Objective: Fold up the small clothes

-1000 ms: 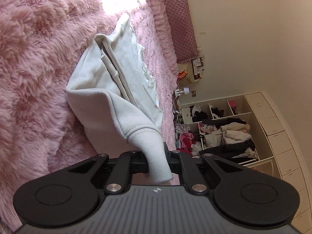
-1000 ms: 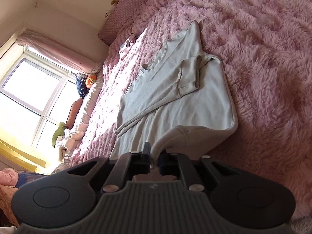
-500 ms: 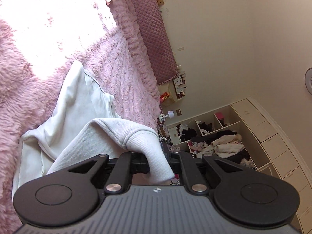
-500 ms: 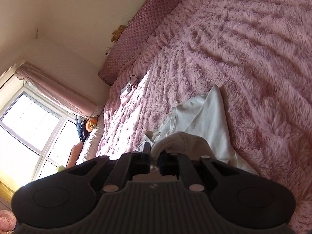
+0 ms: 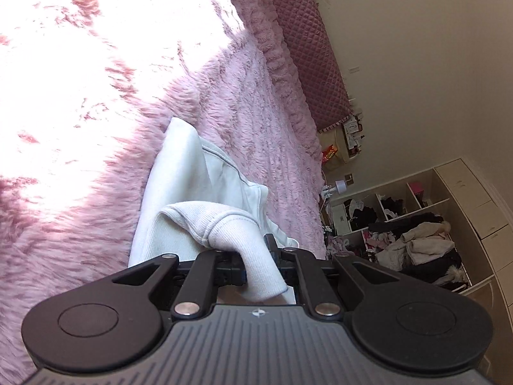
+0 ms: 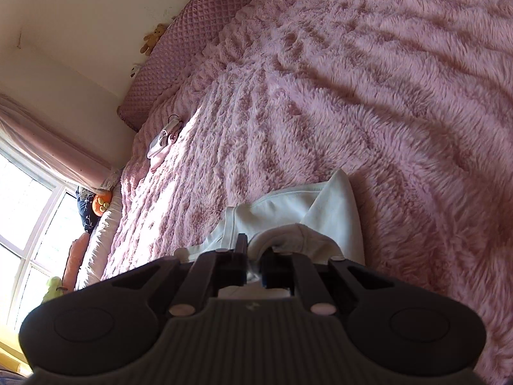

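Covering the bed, a pink furry blanket (image 6: 368,102) meets cream walls (image 5: 433,64).

Change since one second ago: the white garment (image 5: 205,189), then spread long over the pink blanket (image 5: 80,128) with most of its body and a folded sleeve exposed, now shows only a short stretch ahead of each gripper. The ribbed hem gripped by the left gripper (image 5: 256,253) and the edge gripped by the right gripper (image 6: 255,256) have been carried forward over the garment's own body, towards the quilted headboard (image 6: 198,35) edge of the bed
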`<state>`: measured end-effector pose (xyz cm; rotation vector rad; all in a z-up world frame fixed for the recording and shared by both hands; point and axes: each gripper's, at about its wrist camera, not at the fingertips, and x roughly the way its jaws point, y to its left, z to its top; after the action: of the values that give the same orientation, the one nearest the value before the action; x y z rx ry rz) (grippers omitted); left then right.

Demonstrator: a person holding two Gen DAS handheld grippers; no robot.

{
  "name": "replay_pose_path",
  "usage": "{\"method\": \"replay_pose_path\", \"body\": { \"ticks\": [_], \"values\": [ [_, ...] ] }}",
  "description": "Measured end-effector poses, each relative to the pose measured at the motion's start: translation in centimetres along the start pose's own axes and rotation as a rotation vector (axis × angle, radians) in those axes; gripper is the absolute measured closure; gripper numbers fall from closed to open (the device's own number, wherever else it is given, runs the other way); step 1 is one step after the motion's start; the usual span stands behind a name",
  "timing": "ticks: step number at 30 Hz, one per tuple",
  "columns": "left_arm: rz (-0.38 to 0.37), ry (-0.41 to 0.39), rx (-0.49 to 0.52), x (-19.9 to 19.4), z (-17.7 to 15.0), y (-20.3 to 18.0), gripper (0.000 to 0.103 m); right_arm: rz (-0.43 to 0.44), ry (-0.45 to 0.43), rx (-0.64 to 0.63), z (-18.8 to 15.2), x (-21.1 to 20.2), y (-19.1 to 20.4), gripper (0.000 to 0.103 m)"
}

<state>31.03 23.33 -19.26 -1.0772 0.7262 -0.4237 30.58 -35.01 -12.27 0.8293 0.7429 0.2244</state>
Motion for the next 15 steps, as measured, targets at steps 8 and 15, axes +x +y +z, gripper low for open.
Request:
{"method": "replay_pose_path", "body": {
  "ticks": [8, 15],
  "values": [
    [0.13, 0.135, 0.123, 0.1, 2.4, -3.5, 0.067, 0.008, -0.076, 0.115, 0.6, 0.9, -2.4, 0.064],
    [0.134, -0.001, 0.214, -7.4, 1.9, -6.4, 0.032, -0.054, -0.091, -0.07, -1.5, -5.8, -1.4, 0.064]
  ]
}}
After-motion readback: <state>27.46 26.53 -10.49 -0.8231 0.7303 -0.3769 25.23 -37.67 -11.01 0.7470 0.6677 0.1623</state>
